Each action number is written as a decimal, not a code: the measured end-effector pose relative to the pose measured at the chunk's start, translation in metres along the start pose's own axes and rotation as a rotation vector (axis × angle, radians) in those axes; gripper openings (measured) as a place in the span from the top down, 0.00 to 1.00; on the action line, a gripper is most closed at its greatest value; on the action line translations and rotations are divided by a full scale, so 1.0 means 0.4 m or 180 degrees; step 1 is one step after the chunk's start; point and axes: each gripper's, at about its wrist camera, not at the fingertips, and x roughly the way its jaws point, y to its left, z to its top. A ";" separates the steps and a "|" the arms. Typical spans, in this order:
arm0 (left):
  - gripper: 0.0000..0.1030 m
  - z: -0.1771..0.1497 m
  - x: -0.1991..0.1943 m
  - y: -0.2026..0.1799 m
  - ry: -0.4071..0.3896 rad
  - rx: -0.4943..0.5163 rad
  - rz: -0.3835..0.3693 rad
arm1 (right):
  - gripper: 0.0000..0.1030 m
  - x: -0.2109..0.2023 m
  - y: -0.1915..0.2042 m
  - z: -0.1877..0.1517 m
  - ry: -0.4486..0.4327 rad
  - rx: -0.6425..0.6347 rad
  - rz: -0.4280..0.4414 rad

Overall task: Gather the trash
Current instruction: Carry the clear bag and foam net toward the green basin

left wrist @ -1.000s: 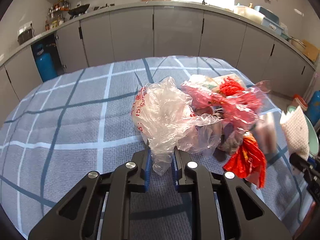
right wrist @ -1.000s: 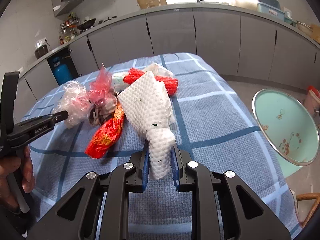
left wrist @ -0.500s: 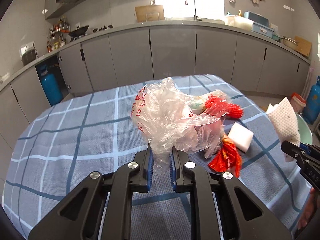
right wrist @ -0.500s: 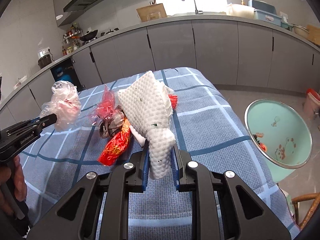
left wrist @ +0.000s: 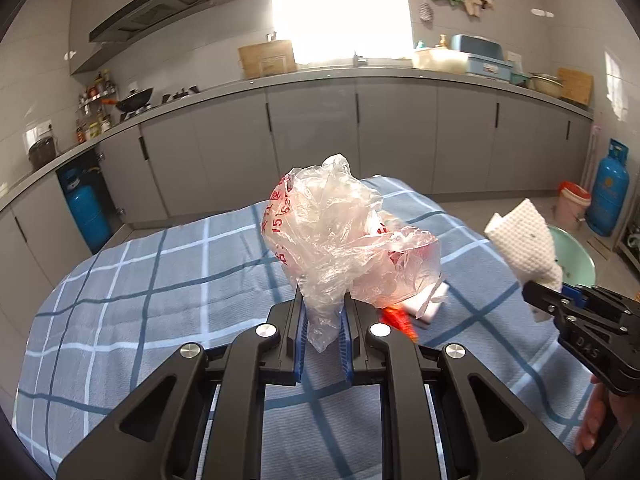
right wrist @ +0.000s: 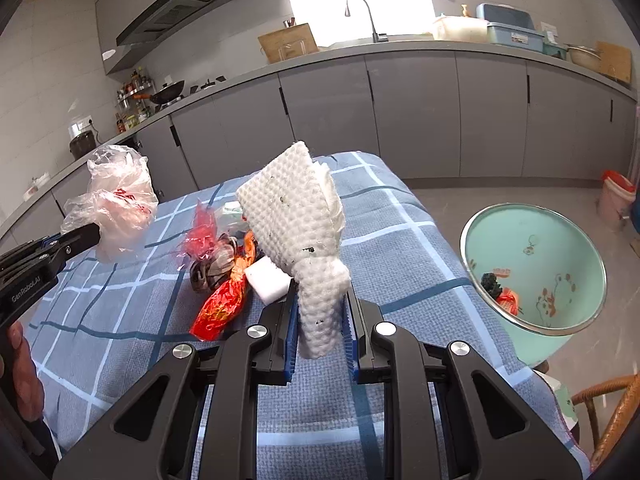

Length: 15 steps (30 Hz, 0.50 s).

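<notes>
Currently the left gripper is clamped tight on the bottom twist of a crumpled clear plastic bag with red print, blue pads pressing it from both sides; the bag stands up above the jaws, clear of the table. Right gripper is likewise pinched shut on the narrow end of a white dimpled paper towel, speckled with dark bits, the wide end fanning upward. Both loads are off the blue checked cloth. Remaining trash sits on the table between the two tools: a red snack wrapper, a crinkled red cellophane piece on a dark clump, and a white foam block touching the wrapper. A mint green basin stands beside the table's right edge, off the cloth, with a few dark and red scraps already inside. Left-wrist view shows the right tool at frame right with the towel, basin partly hidden behind it.
</notes>
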 end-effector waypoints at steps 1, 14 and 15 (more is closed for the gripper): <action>0.86 0.001 -0.001 -0.005 -0.0004 0.0013 -0.0015 | 0.80 -0.003 -0.005 0.001 -0.0008 0.0014 -0.0009; 0.86 0.055 0.005 -0.122 -0.0140 0.0237 -0.0281 | 0.80 -0.031 -0.095 0.014 -0.0096 0.0260 -0.0164; 0.86 0.060 0.006 -0.134 -0.0153 0.0255 -0.0304 | 0.80 -0.033 -0.103 0.014 -0.0101 0.0280 -0.0181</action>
